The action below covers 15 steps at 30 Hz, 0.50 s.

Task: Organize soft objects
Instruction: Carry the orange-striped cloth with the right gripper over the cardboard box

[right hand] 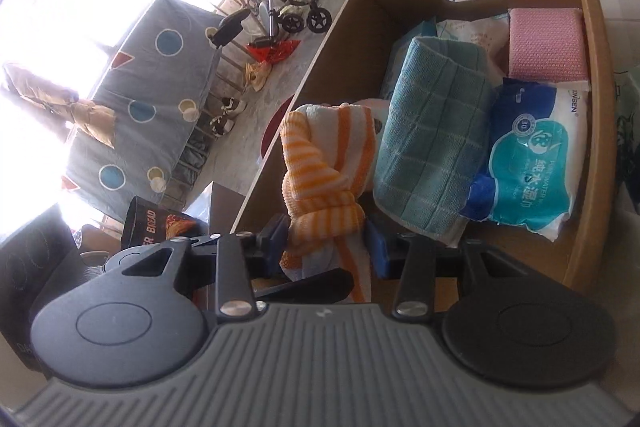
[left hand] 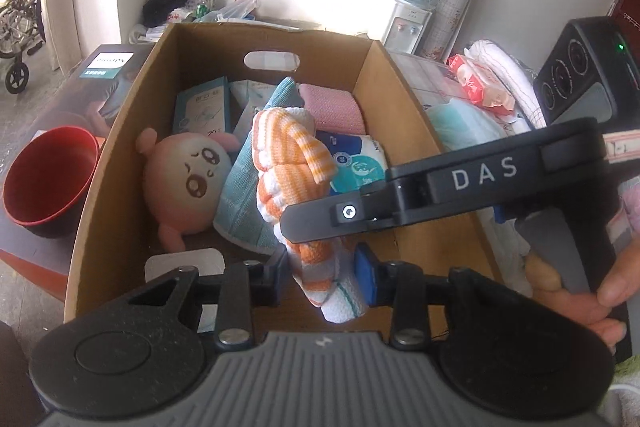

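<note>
Jointly: left gripper and right gripper clamped on knotted orange-white striped towel, apparently over cardboard box near edge.

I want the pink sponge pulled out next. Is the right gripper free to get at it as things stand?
Probably not yet: the right gripper is shut on the orange striped towel. The pink sponge itself lies uncovered in the box's far corner.
</note>
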Tool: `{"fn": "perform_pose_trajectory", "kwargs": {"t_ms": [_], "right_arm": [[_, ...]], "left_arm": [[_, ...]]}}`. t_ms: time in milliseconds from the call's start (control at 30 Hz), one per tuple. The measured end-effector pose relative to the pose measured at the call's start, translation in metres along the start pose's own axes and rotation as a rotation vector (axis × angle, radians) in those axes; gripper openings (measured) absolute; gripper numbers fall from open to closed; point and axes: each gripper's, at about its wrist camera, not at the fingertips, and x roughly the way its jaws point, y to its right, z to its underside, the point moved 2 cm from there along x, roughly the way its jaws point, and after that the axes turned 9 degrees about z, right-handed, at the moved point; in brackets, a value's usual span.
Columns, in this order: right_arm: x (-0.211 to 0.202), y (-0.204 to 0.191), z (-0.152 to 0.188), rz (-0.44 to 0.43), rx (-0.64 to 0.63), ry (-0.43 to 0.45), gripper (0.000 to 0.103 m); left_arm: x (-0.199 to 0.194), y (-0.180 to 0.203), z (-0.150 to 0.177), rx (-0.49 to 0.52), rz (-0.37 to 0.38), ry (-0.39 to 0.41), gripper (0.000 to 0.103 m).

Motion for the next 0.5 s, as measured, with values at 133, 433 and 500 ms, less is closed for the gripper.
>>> {"fn": "perform_pose_trajectory", "kwargs": {"t_ms": [133,433,500], "right_arm": [[0.031,0.001,0.0,0.007,-0.018,-0.124,0.042],[0.083,0.017,-0.004,-0.01,0.028,-0.305,0.043],[0.089,0.02,-0.005,-0.013,0.041,-0.326,0.044]], "left_arm": [[0.008,-0.017,0.011,-0.036,0.022,-0.071,0.044],[0.012,-0.047,0.024,-0.133,0.085,-0.123,0.051],[0.011,-0.048,0.024,-0.135,0.091,-0.115,0.052]]}}
